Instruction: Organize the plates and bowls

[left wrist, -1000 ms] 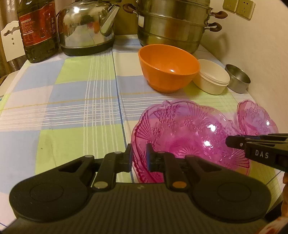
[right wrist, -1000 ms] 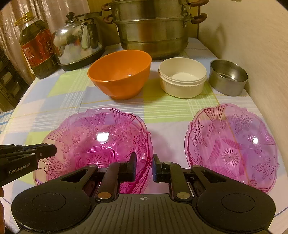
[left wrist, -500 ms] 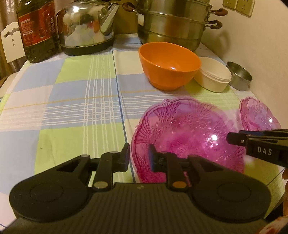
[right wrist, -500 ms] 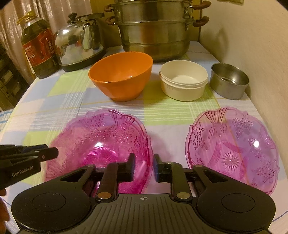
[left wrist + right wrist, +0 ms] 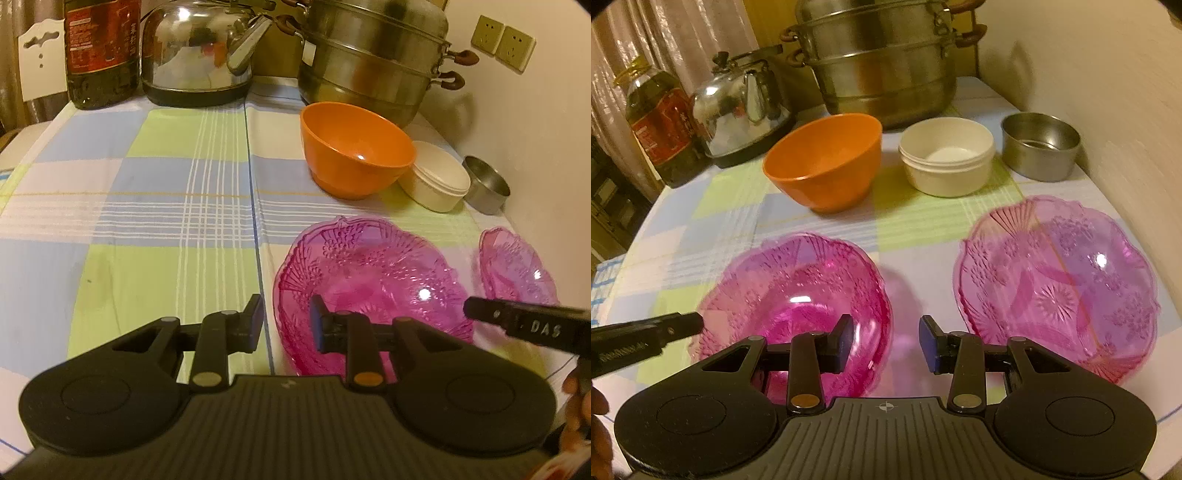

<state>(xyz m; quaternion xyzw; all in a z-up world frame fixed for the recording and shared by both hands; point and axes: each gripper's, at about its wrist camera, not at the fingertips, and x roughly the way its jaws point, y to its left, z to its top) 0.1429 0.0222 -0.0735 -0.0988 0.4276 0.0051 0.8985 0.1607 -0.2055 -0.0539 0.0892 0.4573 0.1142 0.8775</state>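
Note:
A deep pink glass dish (image 5: 373,280) (image 5: 798,291) rests on the checked cloth. Its colour is darker than that of the paler pink dish (image 5: 1056,288) (image 5: 517,269) to its right. My left gripper (image 5: 286,325) straddles the darker dish's left rim. Its jaws are opening and the pads stand off the glass. My right gripper (image 5: 885,341) straddles the same dish's right rim, jaws also opening, pads clear of it. Behind stand an orange bowl (image 5: 827,162), a white bowl (image 5: 945,158) and a small steel bowl (image 5: 1039,147).
A steel kettle (image 5: 742,110), a tall steamer pot (image 5: 882,66) and an oil bottle (image 5: 661,122) line the back edge. A wall runs close along the right side. Bare cloth (image 5: 147,221) spreads to the left of the dishes.
Both grippers' jaws have widened off the darker pink dish's rim, which they pinched a second ago. The dish now lies lower and flatter on the cloth.

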